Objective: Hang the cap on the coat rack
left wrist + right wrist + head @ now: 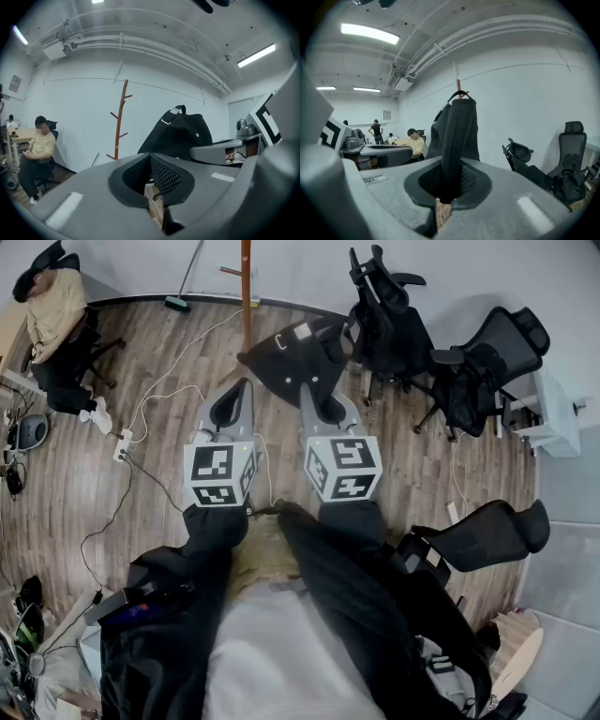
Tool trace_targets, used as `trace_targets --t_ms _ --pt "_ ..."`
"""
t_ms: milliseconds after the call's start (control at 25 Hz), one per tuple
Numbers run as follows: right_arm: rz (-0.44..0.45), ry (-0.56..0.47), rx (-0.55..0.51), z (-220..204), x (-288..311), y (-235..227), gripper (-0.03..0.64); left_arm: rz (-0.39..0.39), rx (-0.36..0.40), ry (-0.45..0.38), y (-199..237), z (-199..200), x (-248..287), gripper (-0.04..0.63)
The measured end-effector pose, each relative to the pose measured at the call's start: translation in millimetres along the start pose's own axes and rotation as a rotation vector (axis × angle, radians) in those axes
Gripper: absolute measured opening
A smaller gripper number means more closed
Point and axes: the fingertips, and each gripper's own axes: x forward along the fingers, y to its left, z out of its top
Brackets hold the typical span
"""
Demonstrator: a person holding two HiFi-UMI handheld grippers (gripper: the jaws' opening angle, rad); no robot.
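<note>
A black cap (295,357) hangs in front of me, pinched by its brim in my right gripper (323,395), which is shut on it. In the right gripper view the cap (457,136) rises straight out of the jaws (446,187), with the tip of the wooden coat rack (459,86) just behind its top. The rack's pole (246,287) stands on the floor just beyond the cap, slightly left. My left gripper (239,390) is beside the right one, shut and holding nothing (151,176). From it the cap (180,133) shows to the right of the rack (120,124).
Black office chairs stand at the right (389,324), (478,371) and near right (483,531). A person sits in a chair at the far left (52,306). Cables and a power strip (122,442) lie on the wood floor at left. A broom (178,301) leans on the wall.
</note>
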Motion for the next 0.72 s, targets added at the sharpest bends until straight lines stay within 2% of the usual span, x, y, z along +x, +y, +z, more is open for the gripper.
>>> trace_targets --t_ms 440,720 --pt "0.004 0.014 0.002 -17 -1 3 0.014 0.001 -0.013 0.018 3 -16 -5 0.0" --pt "-0.032 0.047 0.019 -31 7 2 0.015 0.044 -0.043 0.041 33 -30 -20 0.0"
